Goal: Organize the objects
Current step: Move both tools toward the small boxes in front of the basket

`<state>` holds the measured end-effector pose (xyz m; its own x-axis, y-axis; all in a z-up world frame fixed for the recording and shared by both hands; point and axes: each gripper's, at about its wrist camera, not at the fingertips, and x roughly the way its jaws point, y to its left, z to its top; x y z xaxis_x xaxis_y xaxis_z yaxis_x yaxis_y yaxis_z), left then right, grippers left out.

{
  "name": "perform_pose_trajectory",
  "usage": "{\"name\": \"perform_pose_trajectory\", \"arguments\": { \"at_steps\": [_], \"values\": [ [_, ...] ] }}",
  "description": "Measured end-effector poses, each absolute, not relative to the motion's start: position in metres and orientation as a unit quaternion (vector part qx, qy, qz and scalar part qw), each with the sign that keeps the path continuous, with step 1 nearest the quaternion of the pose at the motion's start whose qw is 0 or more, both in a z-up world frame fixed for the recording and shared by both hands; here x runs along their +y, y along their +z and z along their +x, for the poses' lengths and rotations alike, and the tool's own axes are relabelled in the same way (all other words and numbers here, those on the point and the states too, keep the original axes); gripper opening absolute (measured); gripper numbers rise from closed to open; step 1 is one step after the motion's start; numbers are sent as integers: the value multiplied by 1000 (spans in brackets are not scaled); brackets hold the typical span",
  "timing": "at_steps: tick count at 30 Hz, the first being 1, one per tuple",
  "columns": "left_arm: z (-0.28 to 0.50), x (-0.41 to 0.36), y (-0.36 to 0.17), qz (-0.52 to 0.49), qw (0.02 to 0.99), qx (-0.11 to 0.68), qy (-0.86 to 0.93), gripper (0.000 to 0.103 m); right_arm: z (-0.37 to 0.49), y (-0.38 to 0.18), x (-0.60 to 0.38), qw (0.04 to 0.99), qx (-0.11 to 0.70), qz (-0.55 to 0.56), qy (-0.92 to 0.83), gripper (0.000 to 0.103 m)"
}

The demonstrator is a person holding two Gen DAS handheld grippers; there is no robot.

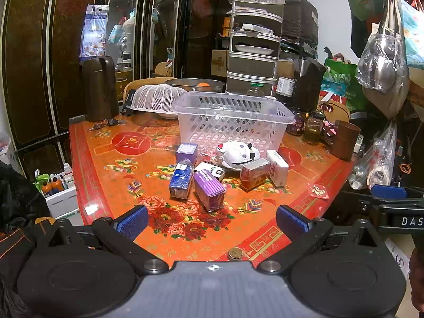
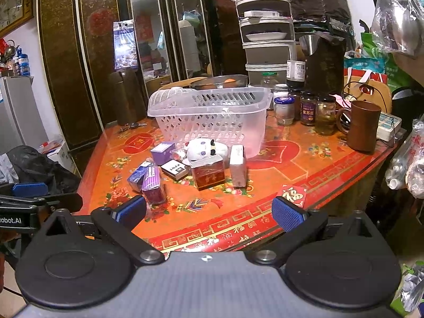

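A clear plastic basket (image 1: 233,114) (image 2: 212,116) stands on the orange patterned table (image 1: 111,159) (image 2: 291,164). In front of it lie several small boxes: a purple box (image 1: 209,190) (image 2: 153,182), a blue box (image 1: 181,179) (image 2: 137,176), a red-brown box (image 1: 254,173) (image 2: 208,172), a white box (image 1: 277,168) (image 2: 237,165), and a white plush toy (image 1: 238,152) (image 2: 204,147). My left gripper (image 1: 212,221) is open and empty, at the table's near edge, short of the boxes. My right gripper (image 2: 209,212) is open and empty over the near edge.
Jars (image 2: 307,108) and a brown cup (image 2: 363,126) stand at the right of the table. A white mesh cover (image 1: 156,98), a dark jug (image 1: 99,87) and a tiered rack (image 1: 251,45) stand behind the basket. A coin (image 1: 235,253) lies near the front edge.
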<state>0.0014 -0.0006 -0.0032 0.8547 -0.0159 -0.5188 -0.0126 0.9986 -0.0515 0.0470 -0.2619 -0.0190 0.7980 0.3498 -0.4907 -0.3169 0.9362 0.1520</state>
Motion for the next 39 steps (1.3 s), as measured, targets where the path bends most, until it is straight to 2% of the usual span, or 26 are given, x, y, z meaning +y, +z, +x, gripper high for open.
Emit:
{"name": "perform_pose_trajectory", "arguments": {
  "at_steps": [34, 39],
  "values": [
    [1, -5, -8, -29, 961, 274, -3, 103, 47, -19, -263, 947, 266, 34, 175, 103],
    [3, -5, -10, -20, 953, 303, -1, 103, 48, -19, -263, 947, 266, 34, 174, 103]
  ]
}}
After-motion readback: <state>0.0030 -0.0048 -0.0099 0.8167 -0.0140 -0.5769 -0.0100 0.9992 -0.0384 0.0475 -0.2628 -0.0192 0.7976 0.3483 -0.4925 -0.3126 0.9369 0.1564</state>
